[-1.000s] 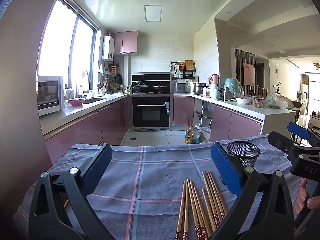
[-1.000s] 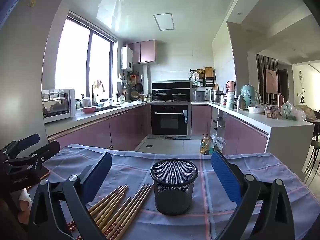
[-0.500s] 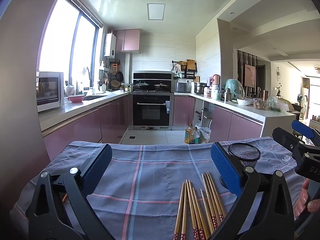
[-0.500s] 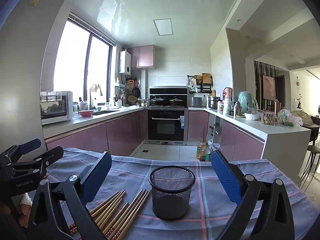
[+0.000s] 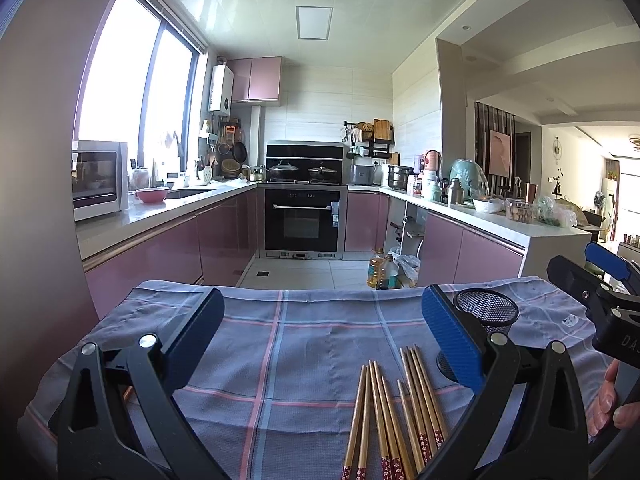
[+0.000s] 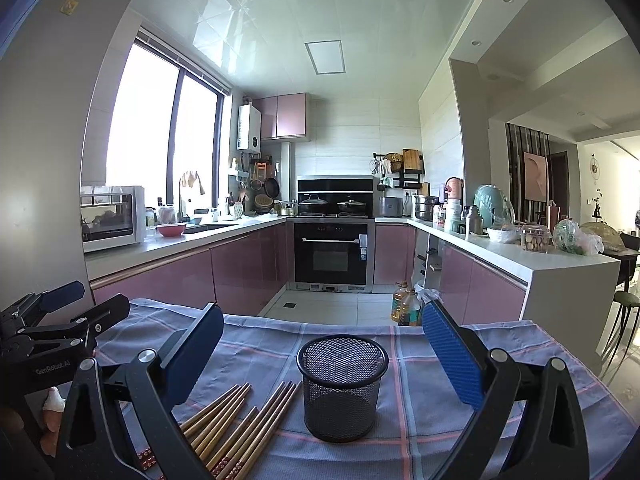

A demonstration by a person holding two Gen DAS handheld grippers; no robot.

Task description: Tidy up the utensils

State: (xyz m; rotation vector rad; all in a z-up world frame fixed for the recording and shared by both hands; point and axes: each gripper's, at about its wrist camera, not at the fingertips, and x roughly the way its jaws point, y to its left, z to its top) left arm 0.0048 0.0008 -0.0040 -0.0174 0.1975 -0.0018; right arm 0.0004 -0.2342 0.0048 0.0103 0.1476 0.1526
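Note:
Several wooden chopsticks (image 5: 394, 412) with red patterned ends lie side by side on a blue checked cloth (image 5: 304, 344). A black mesh cup (image 6: 342, 386) stands upright just right of them, empty as far as I can see. My left gripper (image 5: 320, 332) is open above the cloth, with the chopsticks near its right finger. My right gripper (image 6: 320, 344) is open too, with the mesh cup (image 5: 486, 308) between and beyond its fingers and the chopsticks (image 6: 240, 424) by its left finger. Each gripper shows at the edge of the other's view.
The clothed table ends at a far edge (image 6: 360, 322), with tiled kitchen floor beyond. Oil bottles (image 6: 404, 306) stand on the floor. Pink cabinets, an oven (image 6: 332, 252) and cluttered worktops ring the room. A hand (image 5: 608, 400) holds the right gripper's handle.
Both views have tilted upward a little, so the table sits lower in frame. The chopsticks and the mesh cup have not moved on the cloth. Both grippers stay open.

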